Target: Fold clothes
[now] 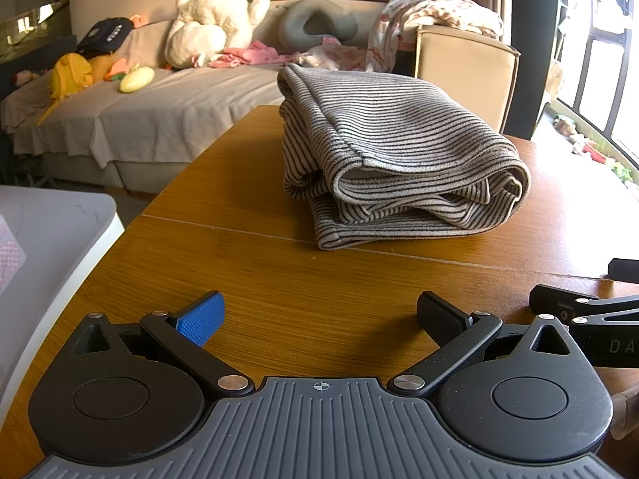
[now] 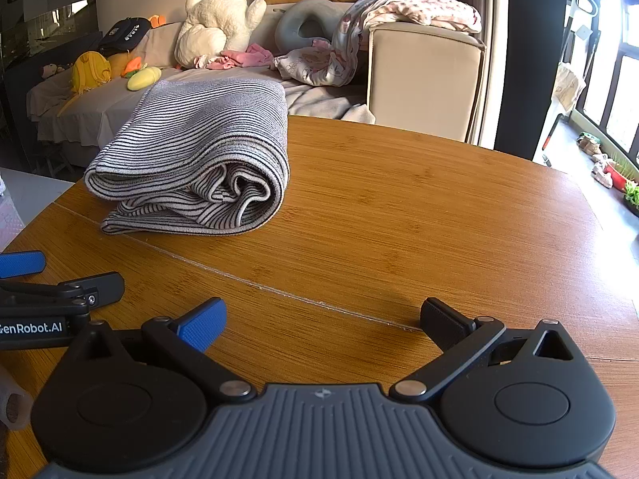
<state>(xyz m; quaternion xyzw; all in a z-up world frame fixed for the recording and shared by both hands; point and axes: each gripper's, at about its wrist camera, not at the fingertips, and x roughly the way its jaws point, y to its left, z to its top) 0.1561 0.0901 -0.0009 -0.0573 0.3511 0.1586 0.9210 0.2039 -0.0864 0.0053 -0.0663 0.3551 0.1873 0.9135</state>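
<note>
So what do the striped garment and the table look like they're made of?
The striped garment looks like a soft, matte knit, maybe fleecy: it folds in thick, rounded layers with stitched hems. The table looks like bamboo or wood veneer with a satin finish, judging by the fine straight grain and soft sheen.

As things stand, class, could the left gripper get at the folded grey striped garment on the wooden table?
Probably yes. The left gripper is open and empty, and only bare wooden table lies between it and the folded grey striped garment. The right gripper sits off to the side, clear of that path.
</note>
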